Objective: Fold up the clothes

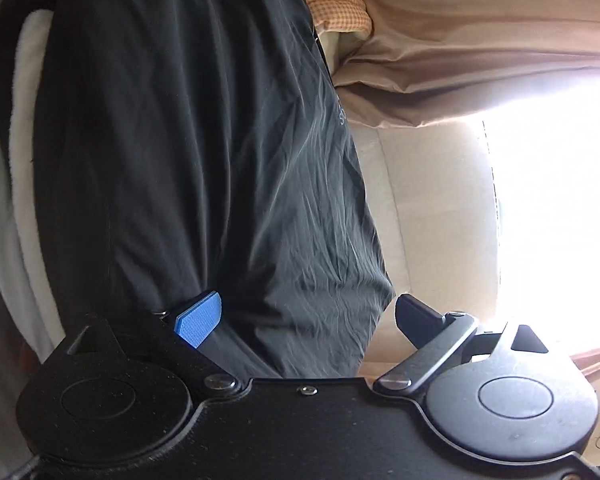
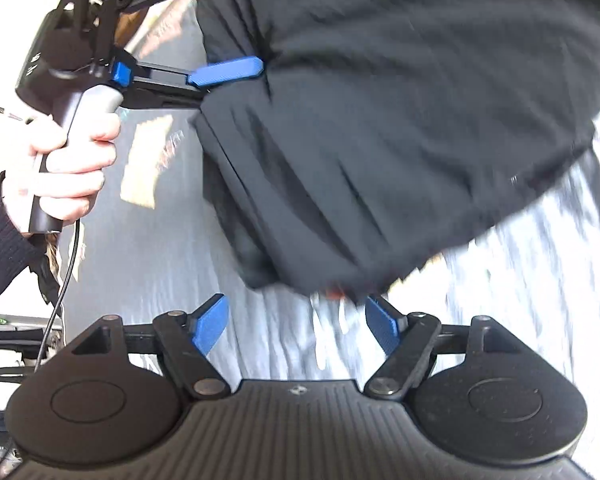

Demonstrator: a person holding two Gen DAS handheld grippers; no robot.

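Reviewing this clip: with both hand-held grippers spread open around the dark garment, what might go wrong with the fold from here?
1. The left hand-held gripper is open with the dark garment bunched between its fingers; closing here could pinch several layers and spoil the fold.
2. The right hand-held gripper is open just short of the garment's lower edge, so closing now may catch nothing, or only the grey bedding beneath.
3. Heavy creasing across the garment suggests the fold may set in uneven.
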